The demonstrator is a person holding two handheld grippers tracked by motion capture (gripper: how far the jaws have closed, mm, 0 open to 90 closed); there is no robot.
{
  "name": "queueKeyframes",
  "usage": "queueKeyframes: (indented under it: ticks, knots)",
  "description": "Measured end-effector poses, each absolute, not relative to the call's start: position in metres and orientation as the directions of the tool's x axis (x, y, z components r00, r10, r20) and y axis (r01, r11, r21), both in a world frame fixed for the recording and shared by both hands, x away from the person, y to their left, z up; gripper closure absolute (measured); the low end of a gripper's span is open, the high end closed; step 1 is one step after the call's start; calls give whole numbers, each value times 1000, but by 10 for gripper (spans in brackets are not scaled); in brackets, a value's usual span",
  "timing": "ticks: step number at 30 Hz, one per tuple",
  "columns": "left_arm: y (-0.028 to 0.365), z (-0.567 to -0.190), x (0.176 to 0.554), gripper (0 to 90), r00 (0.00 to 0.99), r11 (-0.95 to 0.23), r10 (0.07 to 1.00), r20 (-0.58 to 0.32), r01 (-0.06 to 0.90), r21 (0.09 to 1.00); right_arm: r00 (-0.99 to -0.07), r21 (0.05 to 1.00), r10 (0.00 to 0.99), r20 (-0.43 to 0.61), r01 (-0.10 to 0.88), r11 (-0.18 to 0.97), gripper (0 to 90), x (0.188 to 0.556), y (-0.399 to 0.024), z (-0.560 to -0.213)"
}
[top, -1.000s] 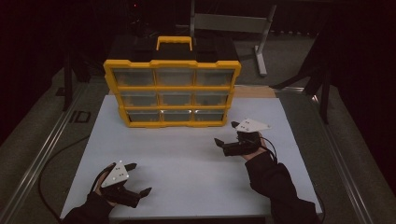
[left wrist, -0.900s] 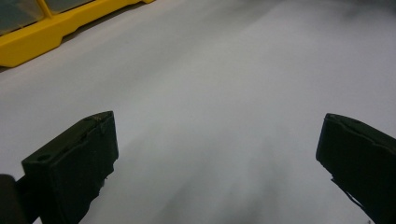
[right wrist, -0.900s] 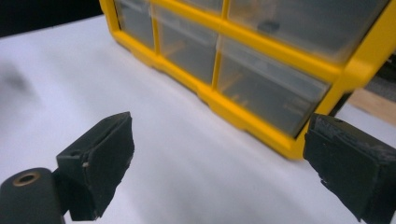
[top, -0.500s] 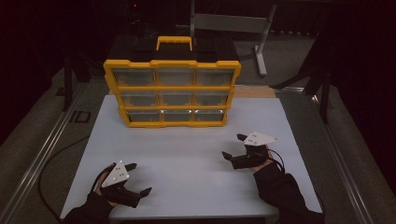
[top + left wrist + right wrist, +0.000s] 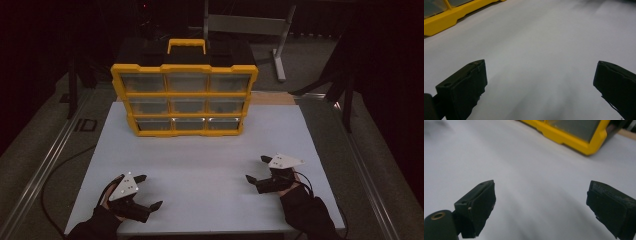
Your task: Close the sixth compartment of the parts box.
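A yellow organizer case (image 5: 184,96) with a handle and clear-fronted compartments stands upright at the back of the white table (image 5: 200,160). My left gripper (image 5: 148,191) rests low at the front left, jaws wide apart over bare tabletop (image 5: 541,82). At the front right my right gripper (image 5: 258,169) is open too, nothing between its jaws. The case's yellow edge (image 5: 451,15) lies far off in the left gripper view. Its corner (image 5: 574,137) lies ahead in the right gripper view. Both grippers are well apart from the case.
A metal stand (image 5: 250,25) rises behind the case. Rails run along the table's left side (image 5: 45,160) and right side (image 5: 365,175). A cable (image 5: 55,175) curls off the front left. Bare white surface lies between the grippers and the case.
My right gripper has drawn back from near the case toward the front right edge of the table. The left gripper has stayed put.
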State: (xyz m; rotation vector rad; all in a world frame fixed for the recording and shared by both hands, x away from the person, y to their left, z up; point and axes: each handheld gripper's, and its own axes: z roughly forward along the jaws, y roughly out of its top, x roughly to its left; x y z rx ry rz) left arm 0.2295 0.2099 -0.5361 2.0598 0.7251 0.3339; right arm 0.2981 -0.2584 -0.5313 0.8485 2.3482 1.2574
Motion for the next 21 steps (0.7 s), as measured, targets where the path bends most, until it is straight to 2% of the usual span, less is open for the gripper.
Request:
queueKeyframes:
  ticks: [8, 21]
  knots:
    - [210, -536, 229, 0, 792, -424, 609, -37, 365, 829, -744, 817, 667, -46, 356, 453, 89, 285, -271, -542]
    - [209, -535, 229, 0, 793, -426, 609, -36, 364, 828, -691, 824, 720, -63, 371, 428, 89, 271, -295, -544]
